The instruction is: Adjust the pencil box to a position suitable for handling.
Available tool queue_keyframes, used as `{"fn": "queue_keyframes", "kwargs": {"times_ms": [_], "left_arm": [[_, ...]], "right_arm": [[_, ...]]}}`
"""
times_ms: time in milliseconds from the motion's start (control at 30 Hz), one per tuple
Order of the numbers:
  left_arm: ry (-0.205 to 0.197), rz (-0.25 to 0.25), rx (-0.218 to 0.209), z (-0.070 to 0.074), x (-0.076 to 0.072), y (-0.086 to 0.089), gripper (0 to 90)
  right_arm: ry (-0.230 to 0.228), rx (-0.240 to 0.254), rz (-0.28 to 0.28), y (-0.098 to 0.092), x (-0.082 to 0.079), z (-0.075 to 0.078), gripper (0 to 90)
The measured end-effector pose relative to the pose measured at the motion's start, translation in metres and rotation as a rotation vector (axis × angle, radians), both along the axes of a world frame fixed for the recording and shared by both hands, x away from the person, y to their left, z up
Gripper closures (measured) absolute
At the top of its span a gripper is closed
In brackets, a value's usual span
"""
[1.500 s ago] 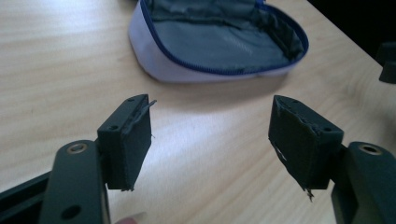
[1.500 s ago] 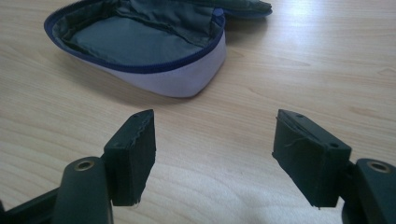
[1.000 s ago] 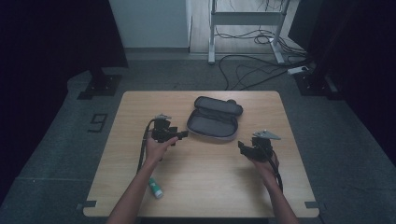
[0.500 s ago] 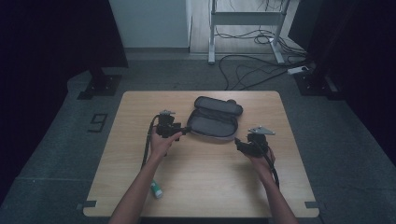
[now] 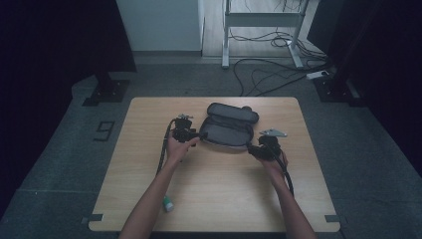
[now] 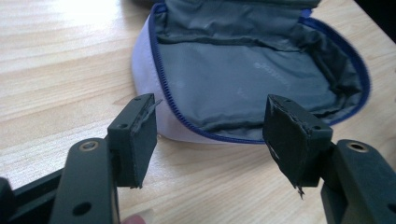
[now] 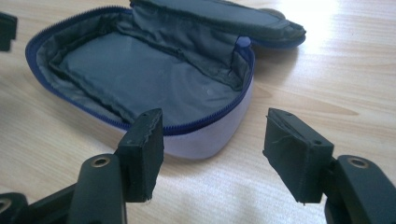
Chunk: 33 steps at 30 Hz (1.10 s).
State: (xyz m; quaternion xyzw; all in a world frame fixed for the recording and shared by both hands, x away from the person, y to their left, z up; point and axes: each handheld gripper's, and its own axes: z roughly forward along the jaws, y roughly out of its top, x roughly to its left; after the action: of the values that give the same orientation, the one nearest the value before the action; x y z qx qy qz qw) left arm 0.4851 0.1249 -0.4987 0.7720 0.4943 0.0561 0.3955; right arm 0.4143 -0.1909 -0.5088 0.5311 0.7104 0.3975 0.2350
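Two unclenched grippers, left gripper (image 5: pixel 195 135) and right gripper (image 5: pixel 255 149), flank the open pouch (image 5: pixel 226 130); its faint lining print is unreadable

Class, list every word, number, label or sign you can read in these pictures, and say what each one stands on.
"9": a dark figure on the grey floor left of the table.
Faint print on the lining of the open pouch, in the left gripper view: too blurred to read.
No other text is legible.
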Motion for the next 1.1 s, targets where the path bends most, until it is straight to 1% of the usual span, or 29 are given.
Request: {"fn": "queue_keyframes", "kwargs": {"times_ms": [33, 100, 133, 233, 333, 400, 433, 467, 533, 567, 633, 700, 733, 767, 833, 900, 933, 1000, 1033, 1067, 1100], "left_arm": [[0.0, 0.0, 0.0, 0.0, 0.0, 0.0, 35.5], [0.017, 0.008, 0.008, -0.006, 0.003, -0.001, 35.4], [0.022, 0.01, 0.017, -0.011, 0.005, -0.002, 35.5], [0.026, 0.015, 0.022, -0.014, 0.008, -0.003, 35.7], [0.032, 0.028, 0.039, -0.02, 0.014, -0.005, 36.9], [0.027, 0.04, 0.062, -0.022, 0.016, -0.006, 37.2], [0.027, 0.04, 0.062, -0.022, 0.016, -0.006, 38.2], [0.032, 0.044, 0.061, -0.025, 0.017, -0.007, 39.3], [0.046, 0.043, 0.055, -0.028, 0.019, -0.006, 39.4], [0.049, 0.044, 0.059, -0.029, 0.019, -0.007, 40.8], [0.053, 0.046, 0.055, -0.03, 0.02, -0.007, 42.9], [0.051, 0.048, 0.056, -0.031, 0.02, -0.007, 45.6], [0.057, 0.052, 0.061, -0.031, 0.02, -0.008, 45.6], [0.06, 0.051, 0.06, -0.031, 0.02, -0.008, 48.2], [0.063, 0.049, 0.058, -0.032, 0.02, -0.009, 48.8], [0.062, 0.049, 0.061, -0.033, 0.02, -0.01, 49.8], [0.064, 0.051, 0.061, -0.033, 0.021, -0.009, 50.1], [0.066, 0.053, 0.058, -0.034, 0.021, -0.009, 50.2], [0.07, 0.052, 0.056, -0.034, 0.022, -0.008, 50.2], [0.07, 0.052, 0.054, -0.034, 0.022, -0.008, 50.1], [0.071, 0.053, 0.051, -0.035, 0.022, -0.008, 50.0]], "right_arm": [[0.0, 0.0, 0.0, 0.0, 0.0, 0.0, 37.9], [-0.006, 0.006, 0.0, -0.001, 0.001, 0.001, 38.1], [0.002, 0.012, 0.001, -0.001, 0.0, -0.001, 38.0], [0.011, 0.006, 0.004, 0.0, 0.001, -0.003, 38.1], [0.004, 0.005, 0.007, 0.001, 0.003, -0.003, 39.2], [-0.001, 0.006, 0.009, 0.001, 0.004, -0.003, 39.7], [-0.001, 0.006, 0.009, 0.001, 0.004, -0.003, 39.7], [-0.004, -0.008, 0.012, 0.0, 0.005, -0.005, 40.0], [-0.006, -0.015, 0.011, 0.0, 0.006, -0.006, 40.2], [0.0, -0.015, 0.007, -0.002, 0.008, -0.007, 40.5], [0.006, -0.007, -0.001, -0.005, 0.01, -0.009, 40.8], [0.008, 0.0, -0.005, -0.006, 0.011, -0.01, 40.9], [0.011, 0.005, -0.008, -0.007, 0.012, -0.012, 40.9], [0.021, 0.025, 0.0, -0.009, 0.015, -0.014, 41.0], [0.022, 0.026, 0.001, -0.009, 0.015, -0.015, 41.0], [0.021, 0.025, 0.0, -0.01, 0.015, -0.015, 41.3], [0.018, 0.035, 0.001, -0.01, 0.016, -0.015, 41.4], [0.023, 0.035, 0.002, -0.01, 0.016, -0.014, 40.9], [0.036, 0.028, 0.009, -0.01, 0.018, -0.013, 40.8], [0.034, 0.016, 0.014, -0.01, 0.02, -0.011, 41.5], [0.024, 0.019, 0.013, -0.01, 0.021, -0.008, 41.5]]}}
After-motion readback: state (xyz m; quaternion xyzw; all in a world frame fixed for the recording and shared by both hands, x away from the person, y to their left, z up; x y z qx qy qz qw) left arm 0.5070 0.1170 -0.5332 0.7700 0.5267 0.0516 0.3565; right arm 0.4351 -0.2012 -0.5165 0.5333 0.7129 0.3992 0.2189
